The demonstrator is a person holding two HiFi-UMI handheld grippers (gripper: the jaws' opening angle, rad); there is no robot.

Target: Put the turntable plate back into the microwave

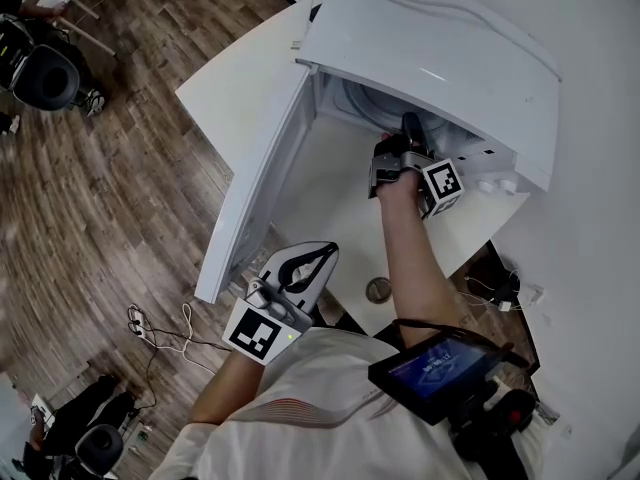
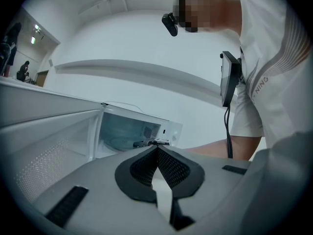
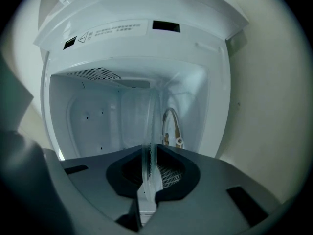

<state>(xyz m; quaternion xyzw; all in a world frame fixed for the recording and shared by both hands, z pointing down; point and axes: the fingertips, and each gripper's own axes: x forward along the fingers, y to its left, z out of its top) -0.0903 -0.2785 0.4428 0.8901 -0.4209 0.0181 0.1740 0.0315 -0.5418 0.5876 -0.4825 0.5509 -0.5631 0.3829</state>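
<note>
Glass is my load, so I treat it as stiff, smooth, brittle and fairly heavy for a grip by the rim alone.

Head view: one microwave (image 1: 430,48) stands on the white tabletop (image 1: 225,83) with its one door (image 1: 255,198) swung wide. My right gripper (image 1: 408,128) reaches into the mouth of the cavity. My left gripper (image 1: 322,256) hangs low near my body, well apart from the oven. That makes two grippers and one oven.

Left gripper view: the left gripper (image 2: 157,148) has its jaws closed together with nothing between them. The open cavity shows beyond.

Right gripper view: the right gripper (image 3: 150,148) has its jaws clamped on the rim of the single turntable plate (image 3: 148,131). The plate shows edge-on as a clear band running ahead into the cavity. I judge this rim hold sound but slippery. The far edge could knock a wall, so I'd lower it gently. I cannot tell whether it touches the cavity floor.
</note>
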